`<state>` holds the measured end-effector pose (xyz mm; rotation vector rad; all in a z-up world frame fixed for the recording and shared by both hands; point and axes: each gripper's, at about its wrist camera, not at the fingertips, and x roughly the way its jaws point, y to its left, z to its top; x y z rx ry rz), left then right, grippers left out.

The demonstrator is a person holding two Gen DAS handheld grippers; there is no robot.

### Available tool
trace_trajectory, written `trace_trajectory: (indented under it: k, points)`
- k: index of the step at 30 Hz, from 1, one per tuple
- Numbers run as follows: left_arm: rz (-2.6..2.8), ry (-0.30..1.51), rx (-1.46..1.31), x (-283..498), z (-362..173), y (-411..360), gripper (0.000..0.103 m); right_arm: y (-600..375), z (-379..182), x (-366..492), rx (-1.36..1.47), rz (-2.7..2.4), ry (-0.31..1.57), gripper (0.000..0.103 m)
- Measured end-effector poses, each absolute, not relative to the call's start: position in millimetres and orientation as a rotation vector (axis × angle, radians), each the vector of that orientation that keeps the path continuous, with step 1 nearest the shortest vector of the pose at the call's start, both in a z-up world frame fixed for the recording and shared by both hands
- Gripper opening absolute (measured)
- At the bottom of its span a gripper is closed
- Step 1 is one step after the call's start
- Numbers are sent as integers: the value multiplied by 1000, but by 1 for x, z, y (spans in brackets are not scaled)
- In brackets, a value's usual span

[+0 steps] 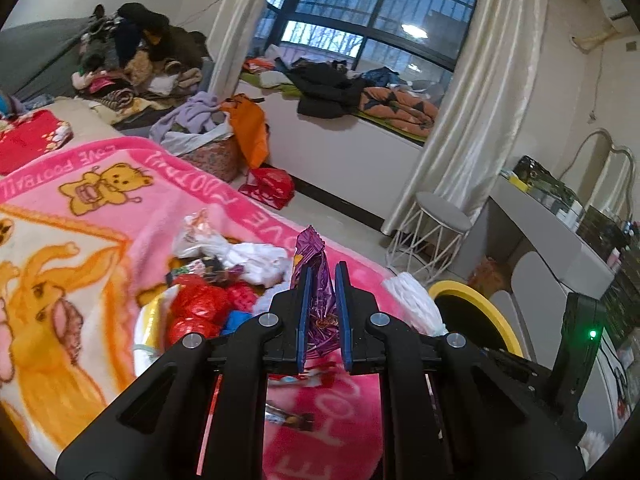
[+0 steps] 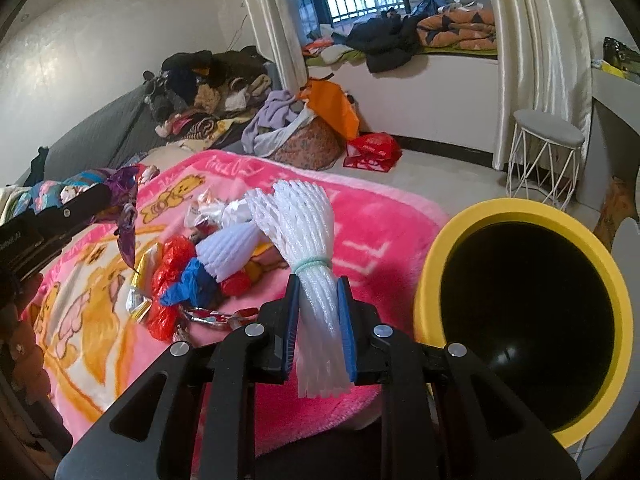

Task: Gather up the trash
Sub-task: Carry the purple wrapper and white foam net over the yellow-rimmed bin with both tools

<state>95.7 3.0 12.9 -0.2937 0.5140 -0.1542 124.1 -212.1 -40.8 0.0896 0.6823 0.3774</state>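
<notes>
My left gripper [image 1: 322, 276] is shut on a crumpled purple foil wrapper [image 1: 314, 280], held above the pink blanket [image 1: 120, 216]. My right gripper [image 2: 318, 288] is shut on a bundle of white foam netting [image 2: 304, 236] tied with a green band. A yellow bin with a black inside [image 2: 528, 300] stands just right of the right gripper, beside the bed. On the blanket lies a heap of trash [image 2: 192, 264]: red and blue plastic, white foam and paper, foil wrappers. The left gripper with its purple wrapper [image 2: 126, 208] shows at the left edge of the right wrist view.
A basket of clothes with an orange bag [image 2: 312, 128] and a red bag [image 2: 372, 150] sit on the floor beyond the bed. A white wire stool [image 2: 544, 152] stands by the curtain. A dressing table [image 1: 560, 216] lies to the right. Clothes pile at the bed's far end.
</notes>
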Motion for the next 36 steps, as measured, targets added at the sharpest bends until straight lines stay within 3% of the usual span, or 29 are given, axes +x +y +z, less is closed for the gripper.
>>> trace_trajectory:
  k: [36]
  points:
    - [-384,551,-180,103,12,-100,8,-329,-43,119,231,117,651,18]
